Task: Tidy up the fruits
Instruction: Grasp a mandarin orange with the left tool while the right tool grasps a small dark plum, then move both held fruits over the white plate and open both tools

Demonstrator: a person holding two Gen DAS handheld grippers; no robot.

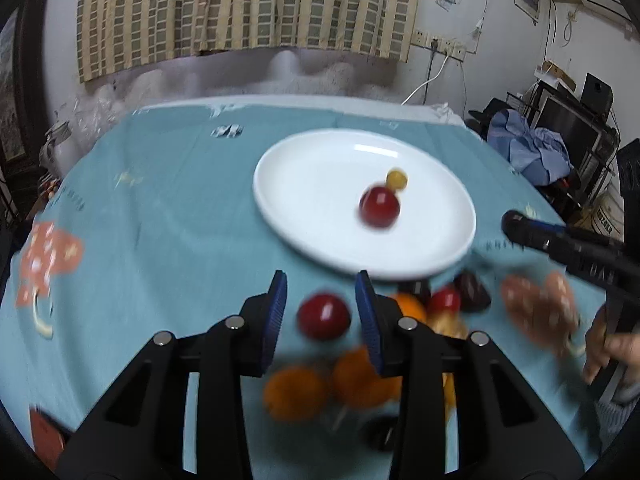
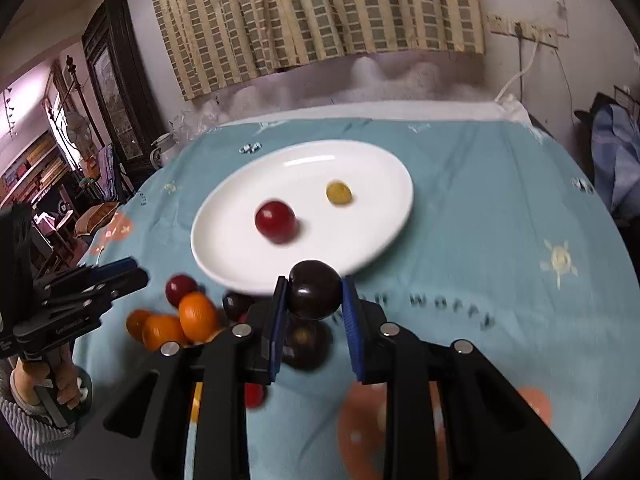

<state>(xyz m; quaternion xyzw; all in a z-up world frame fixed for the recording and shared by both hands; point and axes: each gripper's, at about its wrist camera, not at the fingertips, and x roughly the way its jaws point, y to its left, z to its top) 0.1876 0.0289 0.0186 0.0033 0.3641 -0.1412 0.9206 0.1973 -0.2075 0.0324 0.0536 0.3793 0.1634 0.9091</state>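
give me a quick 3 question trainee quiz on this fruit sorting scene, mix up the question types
1. True or false: the right claw is shut on a dark plum.
2. How many fruits lie on the white plate? A) one B) two C) four
3. Fill in: between the open left claw fingers sits a ___ fruit on the cloth.

Key: 1 true. 2 B, a red fruit and a yellow fruit. 3 red.
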